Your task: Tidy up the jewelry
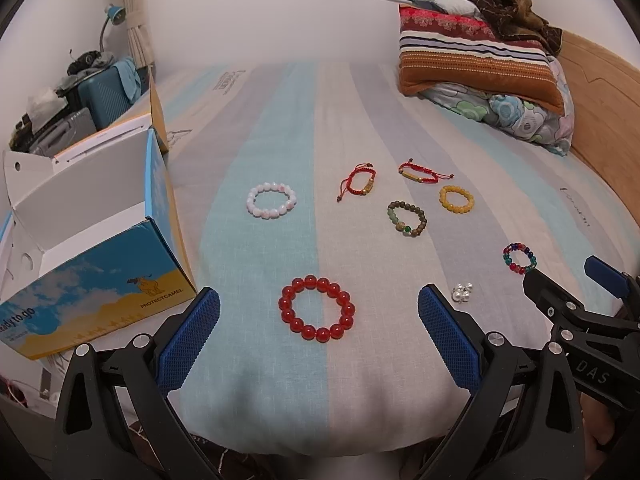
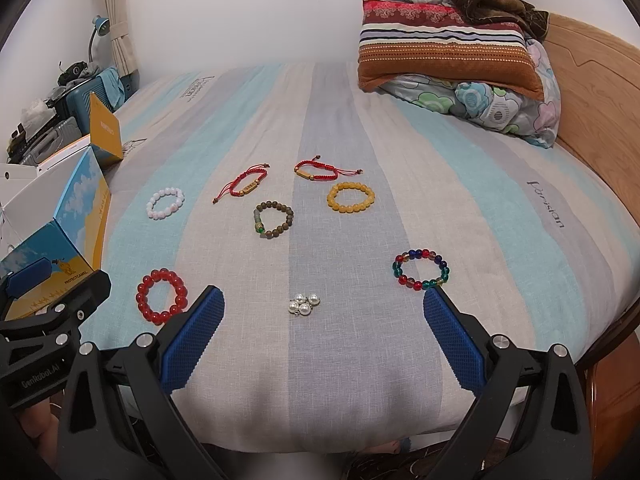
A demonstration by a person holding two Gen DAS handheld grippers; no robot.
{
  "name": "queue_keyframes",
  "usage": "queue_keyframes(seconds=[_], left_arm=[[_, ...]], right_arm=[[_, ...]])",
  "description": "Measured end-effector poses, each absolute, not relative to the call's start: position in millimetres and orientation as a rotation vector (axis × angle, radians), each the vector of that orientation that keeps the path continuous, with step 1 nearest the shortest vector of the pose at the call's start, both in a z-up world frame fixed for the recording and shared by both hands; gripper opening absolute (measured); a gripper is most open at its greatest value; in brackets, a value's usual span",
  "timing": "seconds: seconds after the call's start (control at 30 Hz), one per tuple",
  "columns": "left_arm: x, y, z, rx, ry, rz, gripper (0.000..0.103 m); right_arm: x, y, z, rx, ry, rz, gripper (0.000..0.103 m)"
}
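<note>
Several bracelets lie on the striped bed sheet. A red bead bracelet (image 1: 317, 308) (image 2: 161, 296) lies just beyond my open, empty left gripper (image 1: 319, 312). A cluster of pearls (image 2: 304, 304) (image 1: 462, 292) lies just beyond my open, empty right gripper (image 2: 323, 308). A multicolour bead bracelet (image 2: 421, 269) (image 1: 519, 258) touches the tip of the right finger. Farther off lie a white bracelet (image 1: 271, 200), a brown bead bracelet (image 2: 273, 219), a yellow bracelet (image 2: 351, 197) and two red cord bracelets (image 2: 245, 184) (image 2: 320, 171).
An open blue and yellow cardboard box (image 1: 86, 216) (image 2: 60, 216) stands at the bed's left edge. Stacked pillows and a brown blanket (image 1: 480, 60) lie at the far right by the wooden headboard (image 2: 592, 92). Suitcases and clutter (image 1: 80, 96) stand beyond the box.
</note>
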State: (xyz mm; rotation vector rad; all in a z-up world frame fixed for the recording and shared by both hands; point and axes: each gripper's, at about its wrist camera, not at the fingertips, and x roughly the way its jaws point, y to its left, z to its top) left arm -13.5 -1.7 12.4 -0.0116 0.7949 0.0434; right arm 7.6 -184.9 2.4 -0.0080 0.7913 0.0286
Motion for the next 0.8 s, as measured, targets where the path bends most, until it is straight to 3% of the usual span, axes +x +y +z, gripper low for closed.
queue_keyframes(seconds=[0.8], left_arm=[[-13.8, -5.0, 14.4, -0.005, 0.792, 0.038, 0.098]], right_arm=[[6.7, -184.9, 3.7, -0.008, 0.787, 0.034, 0.096]])
